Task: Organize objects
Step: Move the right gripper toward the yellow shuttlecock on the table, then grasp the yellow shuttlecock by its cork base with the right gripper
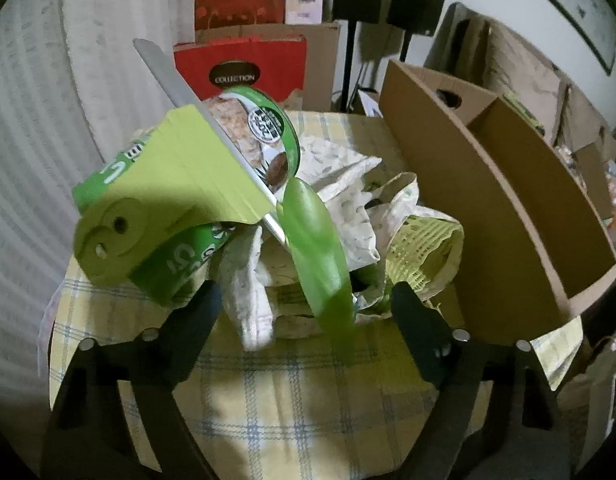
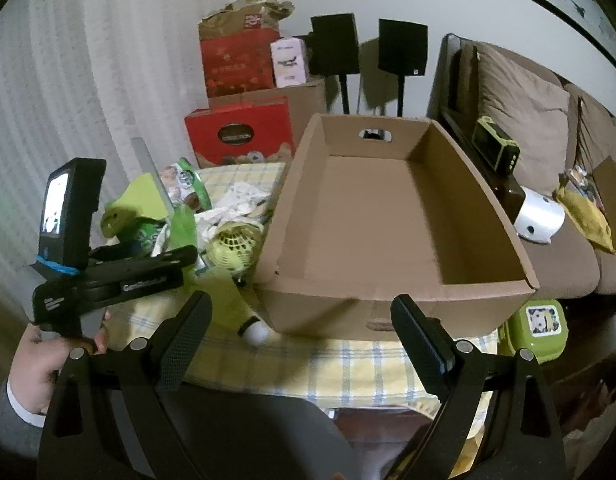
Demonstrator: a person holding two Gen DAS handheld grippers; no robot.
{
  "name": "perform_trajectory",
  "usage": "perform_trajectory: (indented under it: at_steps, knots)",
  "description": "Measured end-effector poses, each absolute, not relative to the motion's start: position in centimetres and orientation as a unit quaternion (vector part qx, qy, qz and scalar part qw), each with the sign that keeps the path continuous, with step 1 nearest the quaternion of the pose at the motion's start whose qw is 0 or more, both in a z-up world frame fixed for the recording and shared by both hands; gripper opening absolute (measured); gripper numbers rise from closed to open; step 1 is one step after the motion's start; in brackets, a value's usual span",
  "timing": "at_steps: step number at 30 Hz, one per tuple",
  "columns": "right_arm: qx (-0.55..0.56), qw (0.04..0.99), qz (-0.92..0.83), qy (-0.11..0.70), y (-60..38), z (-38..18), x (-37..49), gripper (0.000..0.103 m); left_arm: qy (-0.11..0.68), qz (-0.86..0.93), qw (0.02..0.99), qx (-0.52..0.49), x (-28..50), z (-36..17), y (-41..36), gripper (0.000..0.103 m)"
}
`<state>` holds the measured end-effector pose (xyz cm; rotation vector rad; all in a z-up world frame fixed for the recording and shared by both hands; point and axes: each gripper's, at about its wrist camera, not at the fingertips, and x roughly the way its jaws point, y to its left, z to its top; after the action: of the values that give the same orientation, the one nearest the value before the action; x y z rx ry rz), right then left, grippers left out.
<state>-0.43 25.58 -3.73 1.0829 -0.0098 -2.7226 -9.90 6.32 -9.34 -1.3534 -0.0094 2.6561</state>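
We count two grippers, both with jaws spread and nothing between them. In the left wrist view, the left gripper (image 1: 303, 300) hangs over the near part of the table (image 1: 267, 392), which wears a yellow checked cloth, and points at the one heap of things near the table's left edge: a green shoehorn-like strip (image 1: 320, 248), crumpled printed cloth (image 1: 348, 176), a yellow mesh basket (image 1: 424, 248), a green-banded bundle (image 1: 139, 216) and a round green-rimmed tin (image 1: 263, 136). Only this view shows those items close. The right wrist view alone shows the right gripper (image 2: 303, 336) near the table's front edge, a hand (image 2: 43, 360) holding the left tool, and the inside of the one cardboard box (image 2: 388, 208), open-topped, on the table's right part just beside the heap. Farther back, we count two red boxes (image 2: 239, 132) and two black speakers (image 2: 402, 46); a sofa (image 2: 548, 160) stands to the right.
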Motion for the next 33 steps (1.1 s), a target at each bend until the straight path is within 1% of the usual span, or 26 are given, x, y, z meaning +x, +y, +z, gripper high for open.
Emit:
perform_trajectory:
  at_steps: [3,4,5,7,8,10,11,12,14,16,17,19,21,24,29,31,33]
  knots:
    - [0.370,0.104,-0.923,-0.010,26.0,-4.0,-0.5,0.092,-0.007,0.884,0.080,-0.461,-10.3,-9.8,6.4,0.080]
    - [0.371,0.104,-0.923,-0.012,26.1,-4.1,-0.6,0.092,-0.009,0.883,0.080,-0.463,-10.4,-9.9,6.3,0.076]
    - [0.372,0.105,-0.922,-0.013,26.2,-4.2,-0.6,0.092,-0.011,0.882,0.081,-0.464,-10.5,-10.0,6.2,0.066]
    - [0.374,0.106,-0.921,-0.015,26.3,-4.3,-0.7,0.092,-0.015,0.880,0.080,-0.468,-10.5,-10.2,5.9,0.055]
    - [0.374,0.106,-0.921,-0.016,26.3,-4.3,-0.8,0.092,-0.018,0.879,0.081,-0.469,-10.5,-10.2,5.7,0.051]
    - [0.376,0.109,-0.920,-0.019,26.3,-4.4,-0.8,0.092,-0.027,0.878,0.085,-0.470,-10.5,-10.2,5.5,0.048]
    - [0.376,0.110,-0.920,-0.019,26.3,-4.5,-0.8,0.092,-0.031,0.878,0.089,-0.469,-10.5,-10.2,5.4,0.044]
    - [0.377,0.111,-0.920,-0.019,26.3,-4.5,-0.8,0.092,-0.033,0.878,0.091,-0.469,-10.5,-10.1,5.3,0.042]
    - [0.378,0.114,-0.919,-0.018,26.2,-4.6,-0.9,0.092,-0.037,0.878,0.097,-0.468,-10.5,-10.0,5.3,0.030]
    - [0.379,0.118,-0.918,-0.018,26.0,-4.7,-0.9,0.092,-0.041,0.877,0.103,-0.467,-10.6,-9.8,5.4,0.021]
    - [0.380,0.118,-0.917,-0.017,25.9,-4.8,-0.9,0.092,-0.042,0.878,0.105,-0.465,-10.5,-9.7,5.4,0.015]
    - [0.380,0.119,-0.917,-0.014,25.7,-4.8,-0.9,0.092,-0.046,0.878,0.112,-0.464,-10.2,-9.4,5.4,0.008]
    - [0.381,0.120,-0.917,-0.011,25.6,-4.8,-0.8,0.092,-0.051,0.877,0.119,-0.462,-9.8,-9.0,5.2,0.006]
    - [0.383,0.128,-0.915,-0.012,25.5,-4.9,-0.7,0.087,-0.059,0.878,0.129,-0.457,-9.2,-8.5,4.8,0.002]
    - [0.392,0.156,-0.907,-0.011,24.9,-5.3,-0.7,0.069,-0.069,0.878,0.146,-0.451,-8.0,-7.7,4.0,0.002]
    - [0.392,0.172,-0.904,-0.003,24.4,-5.4,-0.4,0.058,-0.069,0.880,0.149,-0.446,-7.5,-7.3,3.7,0.002]
    - [0.394,0.187,-0.900,0.013,23.6,-5.6,-0.2,0.056,-0.071,0.879,0.153,-0.445,-7.3,-7.2,3.4,0.002]
